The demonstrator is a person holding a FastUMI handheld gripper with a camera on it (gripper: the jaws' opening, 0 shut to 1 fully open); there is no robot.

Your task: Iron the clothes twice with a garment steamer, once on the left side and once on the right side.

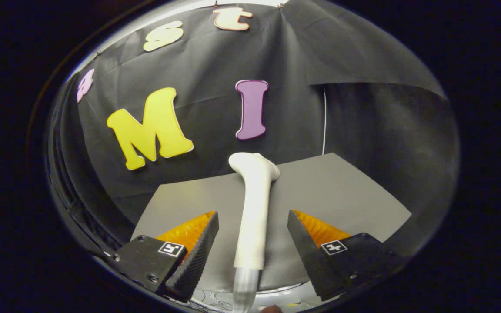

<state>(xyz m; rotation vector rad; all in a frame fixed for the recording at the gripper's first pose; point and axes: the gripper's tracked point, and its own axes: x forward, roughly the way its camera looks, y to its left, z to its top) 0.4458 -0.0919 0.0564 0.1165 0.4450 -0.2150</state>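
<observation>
Plainly, the claw (252,241) stands spread wide; the white garment steamer (254,208) rises between its fingers, untouched. Grey worktop (342,195) lies beneath.

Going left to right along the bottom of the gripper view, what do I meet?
Left finger → white garment steamer standing in the open gap between the fingers, touching neither → right finger. Grey table lies behind them.

No word, brand or number can be read on the steamer (254,191) or the table (342,191). The only signs are two square black-and-white coded markers (171,249) (334,247), one on each finger mount of the gripper (252,214), whose fingers stand apart either side of the steamer without touching it.
</observation>
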